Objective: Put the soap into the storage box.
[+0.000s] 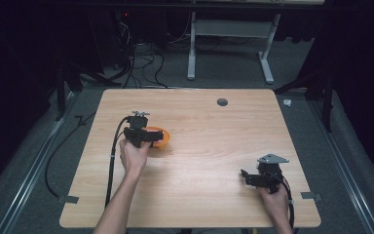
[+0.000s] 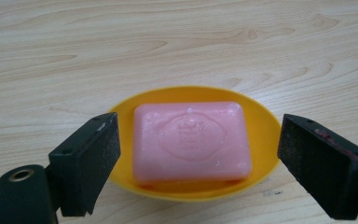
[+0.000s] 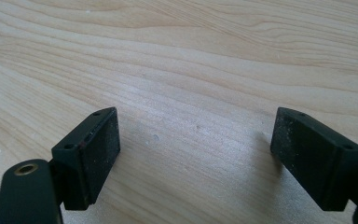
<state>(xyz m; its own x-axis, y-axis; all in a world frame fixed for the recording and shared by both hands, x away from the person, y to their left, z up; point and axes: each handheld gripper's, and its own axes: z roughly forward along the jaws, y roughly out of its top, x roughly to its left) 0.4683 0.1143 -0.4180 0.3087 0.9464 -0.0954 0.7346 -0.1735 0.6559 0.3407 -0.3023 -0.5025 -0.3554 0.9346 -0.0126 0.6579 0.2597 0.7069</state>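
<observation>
Between the wide-spread left gripper [image 2: 198,161] jaws lies pink soap [image 2: 191,140] — untouched — in its yellow dish [image 2: 265,126].

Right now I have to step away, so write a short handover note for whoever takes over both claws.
Left claw: open, its jaws standing either side of the pink soap, not touching it.
Right claw: open, nothing between its jaws, low over bare table at the near right.
Things: the soap lies flat in the yellow dish, which sits on the table's left half.
Done: the left claw is lined up on the soap.
Left: probably close on the soap and lift it out; the right claw could steady the dish.
</observation>
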